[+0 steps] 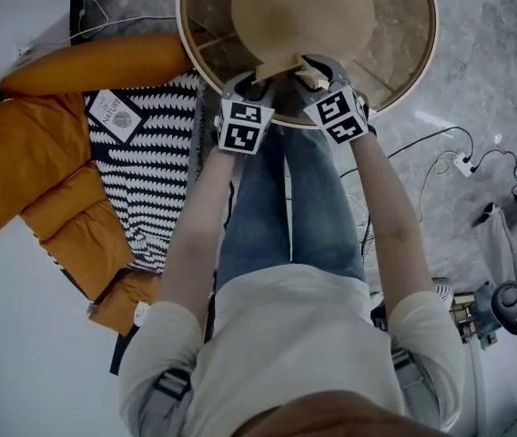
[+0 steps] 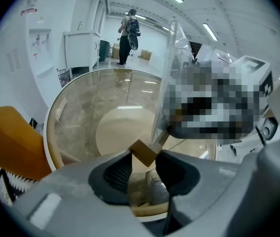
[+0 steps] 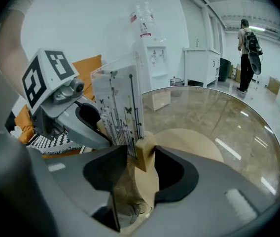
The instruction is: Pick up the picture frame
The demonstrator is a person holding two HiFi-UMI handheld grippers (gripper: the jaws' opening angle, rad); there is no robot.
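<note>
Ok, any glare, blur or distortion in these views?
Left gripper view: a mosaic patch covers much of the picture frame, corners vignetted; right gripper view: ceiling-light streaks glare on the glass table, frame sharp; head view: evenly lit, clear.

The table stands at the far middle, and the picture frame stands upright on its near edge, the left gripper clasping the frame's foot at the left end and the right gripper at the right end. Left of the table lie cushions with a throw just to their right — between them and the person's legs — and a card lies on the throw's far end. On the floor to the right run cables to a socket strip, and far beyond the table a water dispenser stands left of a cabinet.
</note>
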